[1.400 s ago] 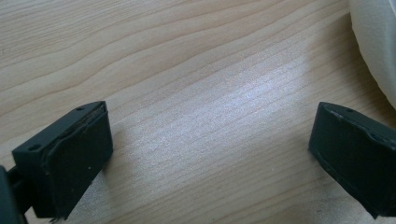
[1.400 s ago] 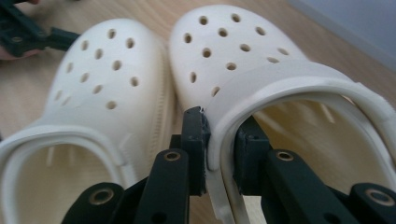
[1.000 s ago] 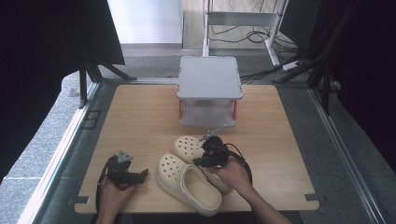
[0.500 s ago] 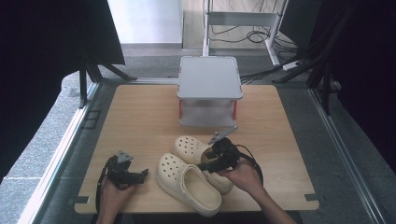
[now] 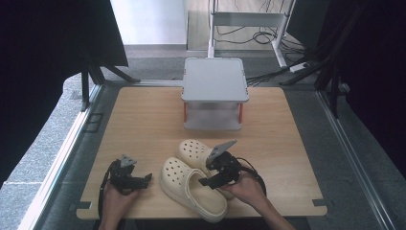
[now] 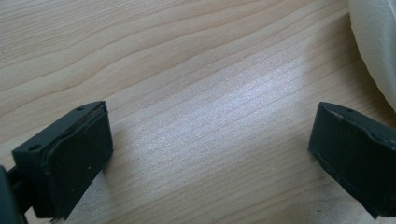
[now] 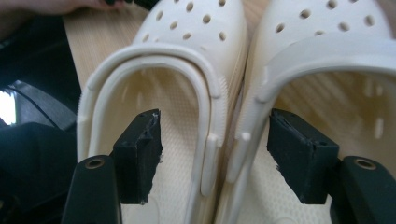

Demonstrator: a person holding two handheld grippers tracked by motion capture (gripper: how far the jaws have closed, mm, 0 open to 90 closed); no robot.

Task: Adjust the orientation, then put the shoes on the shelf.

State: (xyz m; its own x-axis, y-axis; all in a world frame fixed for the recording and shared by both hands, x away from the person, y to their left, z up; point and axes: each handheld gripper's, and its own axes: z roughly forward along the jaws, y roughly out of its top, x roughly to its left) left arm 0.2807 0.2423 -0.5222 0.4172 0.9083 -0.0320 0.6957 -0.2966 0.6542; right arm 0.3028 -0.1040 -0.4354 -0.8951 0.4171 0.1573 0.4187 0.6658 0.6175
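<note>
High view shows two cream clogs side by side at the near edge of the bench (image 5: 143, 120): the left clog (image 5: 191, 189) nearer the person, the right clog (image 5: 198, 152) a little behind it and partly under the right gripper (image 5: 205, 175). A grey rack (image 5: 214, 79) stands well apart, further back in the middle.

In the right gripper view the fingers (image 7: 140, 154) are spread, one inside each clog, with the two touching inner walls between them. They have just been opening, and the pads do not press on the walls, so the pair is released. The left gripper (image 5: 149, 178) rests on the bench just beside the left clog, its fingers (image 6: 70, 158) wide apart with only bare wood between them.

I judge that the step in hand is the letting go of the pair after setting it down together. The next move calls for lifting the right gripper straight up, so that the fingers come out of the clogs without catching the heel straps (image 7: 154, 60).

The heel of the right clog is hidden by the hand (image 5: 246, 189) in the high view. The left gripper view cuts off all but a pale edge of the clog (image 6: 376, 42). What lies inside the rack is hard to make out.
</note>
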